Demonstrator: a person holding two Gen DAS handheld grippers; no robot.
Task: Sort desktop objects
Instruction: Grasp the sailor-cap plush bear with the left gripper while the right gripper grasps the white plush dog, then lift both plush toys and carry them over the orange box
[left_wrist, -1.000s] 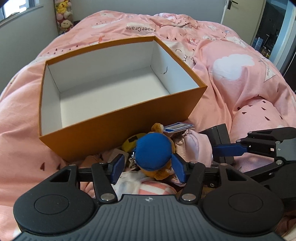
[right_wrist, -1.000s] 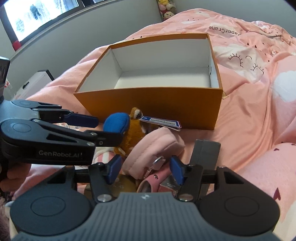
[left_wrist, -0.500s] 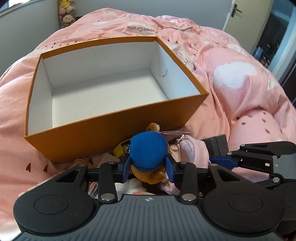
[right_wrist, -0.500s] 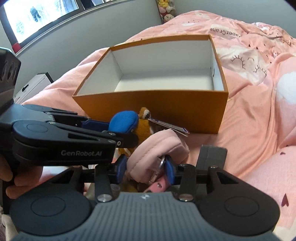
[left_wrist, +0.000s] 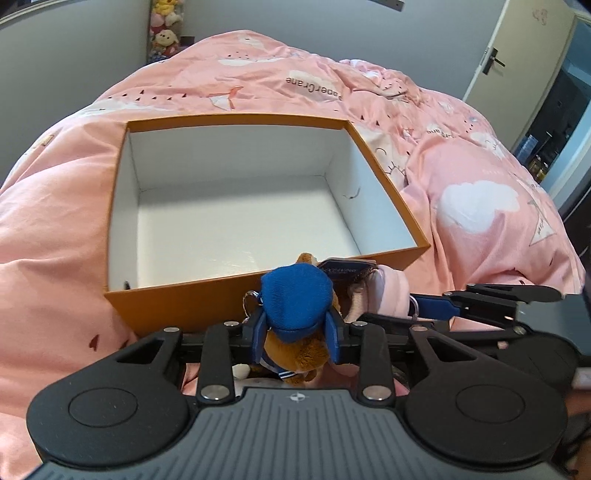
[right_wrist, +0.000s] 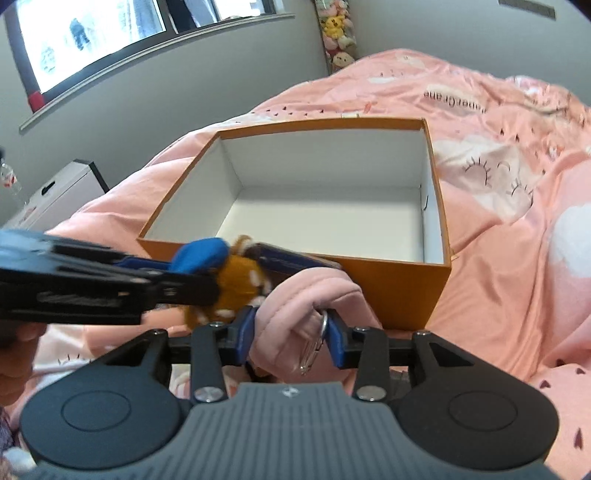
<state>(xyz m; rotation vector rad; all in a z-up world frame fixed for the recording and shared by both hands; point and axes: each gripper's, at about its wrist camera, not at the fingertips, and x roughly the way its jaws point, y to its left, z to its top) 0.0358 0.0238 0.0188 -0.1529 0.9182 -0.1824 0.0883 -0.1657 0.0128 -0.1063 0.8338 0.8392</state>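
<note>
Both raised: left hand-held gripper (left_wrist: 295, 334) closing on plush toy (left_wrist: 295, 302), right hand-held gripper (right_wrist: 290, 338) on pink pouch (right_wrist: 295, 306).

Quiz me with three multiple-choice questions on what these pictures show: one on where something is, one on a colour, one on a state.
1. Where is the plush toy held by the left tongs?
A. Inside the box
B. At the box's near wall, outside it
C. On the floor

2. What colour is the toy's cap?
A. Blue
B. Green
C. White

3. What is inside the orange box?
A. A pile of toys
B. One pouch
C. Nothing

Answers:
1 B, the toy sits in front of the orange wall while the left tongs are closing on it.
2 A, the cap is plainly blue.
3 C, only the bare white floor shows; the pink pouch is in the closing right tongs.
</note>
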